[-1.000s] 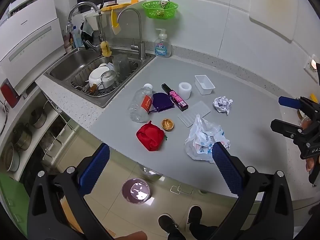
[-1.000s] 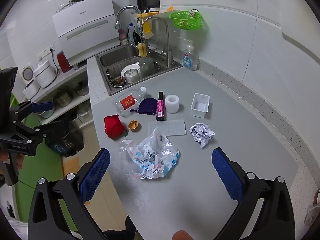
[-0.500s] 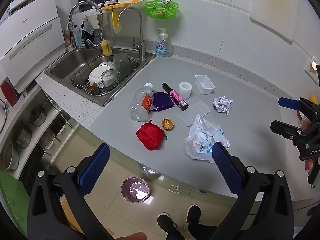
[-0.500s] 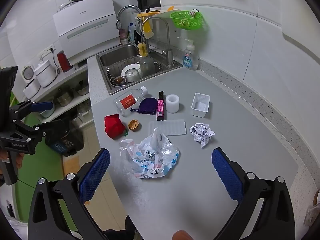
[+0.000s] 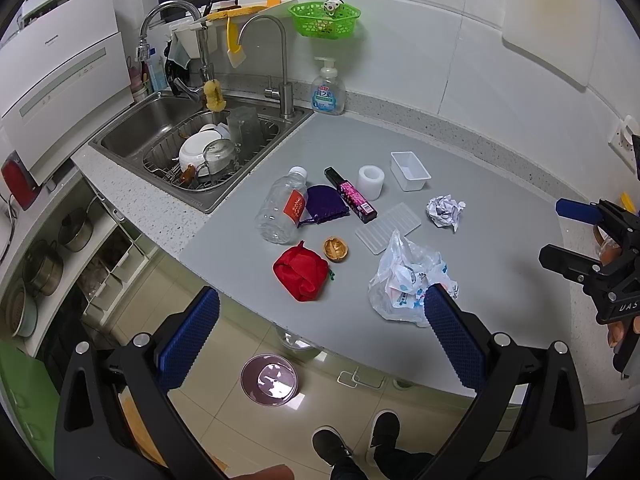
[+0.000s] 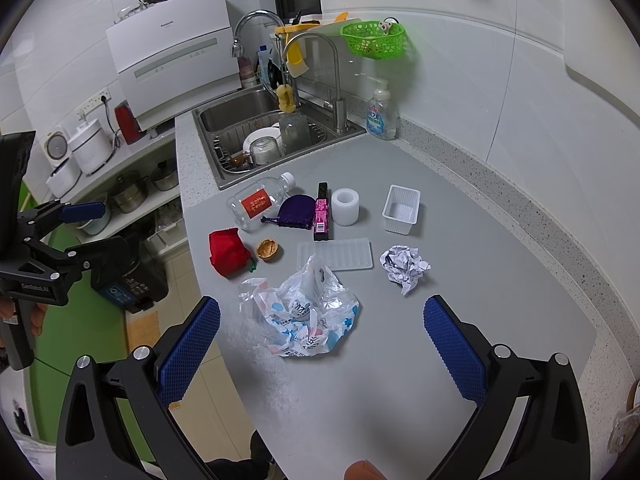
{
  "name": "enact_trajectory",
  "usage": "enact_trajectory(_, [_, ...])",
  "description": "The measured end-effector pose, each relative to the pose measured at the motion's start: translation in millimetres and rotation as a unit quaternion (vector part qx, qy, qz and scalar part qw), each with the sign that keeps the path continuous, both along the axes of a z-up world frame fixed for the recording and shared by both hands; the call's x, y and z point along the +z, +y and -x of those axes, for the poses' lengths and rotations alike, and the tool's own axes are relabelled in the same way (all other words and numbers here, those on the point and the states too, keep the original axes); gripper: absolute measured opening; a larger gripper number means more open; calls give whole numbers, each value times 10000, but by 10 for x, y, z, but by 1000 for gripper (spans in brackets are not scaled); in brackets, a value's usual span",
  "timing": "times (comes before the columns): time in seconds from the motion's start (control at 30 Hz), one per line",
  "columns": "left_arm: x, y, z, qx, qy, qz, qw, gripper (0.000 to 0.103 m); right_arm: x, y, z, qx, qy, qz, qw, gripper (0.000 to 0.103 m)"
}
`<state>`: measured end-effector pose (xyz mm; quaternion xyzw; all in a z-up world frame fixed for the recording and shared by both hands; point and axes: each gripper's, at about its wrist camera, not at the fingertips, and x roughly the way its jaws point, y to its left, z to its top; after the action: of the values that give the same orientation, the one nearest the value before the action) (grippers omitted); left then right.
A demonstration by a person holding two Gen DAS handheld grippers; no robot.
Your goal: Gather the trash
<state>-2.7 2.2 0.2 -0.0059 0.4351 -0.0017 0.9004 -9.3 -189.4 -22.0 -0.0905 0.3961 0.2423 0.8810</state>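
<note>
Both grippers hover w/ jaws released, nothing held: left gripper off the table edge, right gripper over it, the crumpled plastic bag just beyond. From the bag: paper ball to its right, flat white tray touching behind, red cloth and nutshell left-behind, bottle farther back. Only left view shows floor w/ a round bin lid & shoes; only right view shows a dark bin left of the table.
</note>
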Motion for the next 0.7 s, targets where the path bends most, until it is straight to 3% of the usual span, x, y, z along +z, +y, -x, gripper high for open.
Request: enact_trajectory(0.7, [-15,9,-4,-14,9,41,10000,100,6,0,-5,-3,2,3,10000,98])
